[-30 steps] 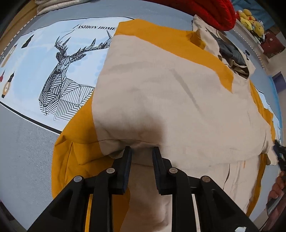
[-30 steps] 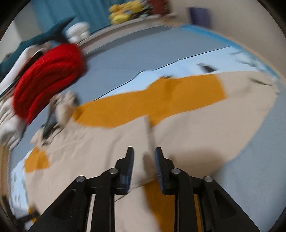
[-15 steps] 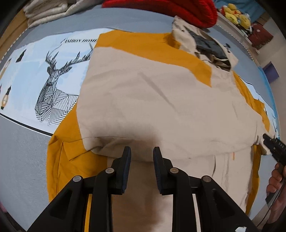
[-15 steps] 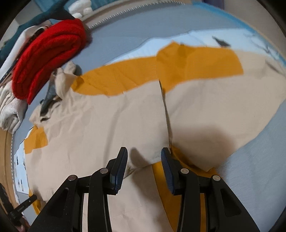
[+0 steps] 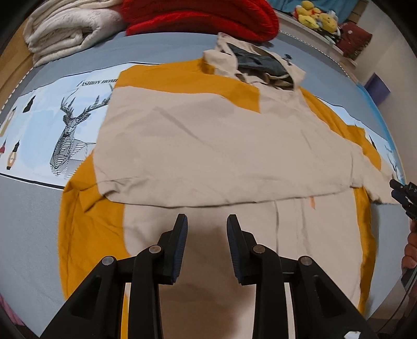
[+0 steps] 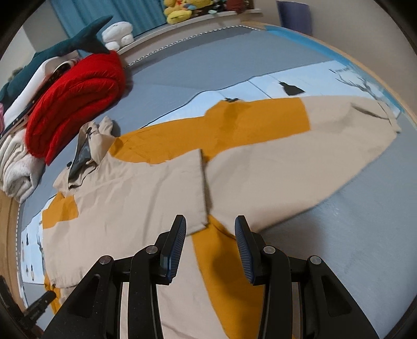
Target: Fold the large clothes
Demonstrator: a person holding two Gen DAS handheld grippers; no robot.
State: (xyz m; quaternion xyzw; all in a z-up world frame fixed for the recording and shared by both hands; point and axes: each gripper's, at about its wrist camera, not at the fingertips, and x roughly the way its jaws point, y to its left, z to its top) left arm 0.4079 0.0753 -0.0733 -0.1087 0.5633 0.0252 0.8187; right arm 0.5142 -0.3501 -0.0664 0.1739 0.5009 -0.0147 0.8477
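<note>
A beige-and-mustard hooded jacket [image 5: 221, 146] is lying spread across the bed [image 5: 28, 208], one sleeve folded over its body; the left tongs [image 5: 206, 221] are opening and the right tongs [image 6: 210, 223] are standing apart, both gripping nothing. The loose sleeve could be slipping back off the jacket's body.

This is a bedroom in a home. A bed [image 5: 161, 56] with a grey-blue cover and a printed deer sheet [image 5: 67, 130] fills both views. Folded white blankets [image 5: 65, 28] and a red knitted blanket [image 6: 75, 101] are stacked at its 12 o'clock end, plush toys [image 6: 182, 11] line a ledge beyond, and teal curtains [image 6: 86, 13] hang behind them.
</note>
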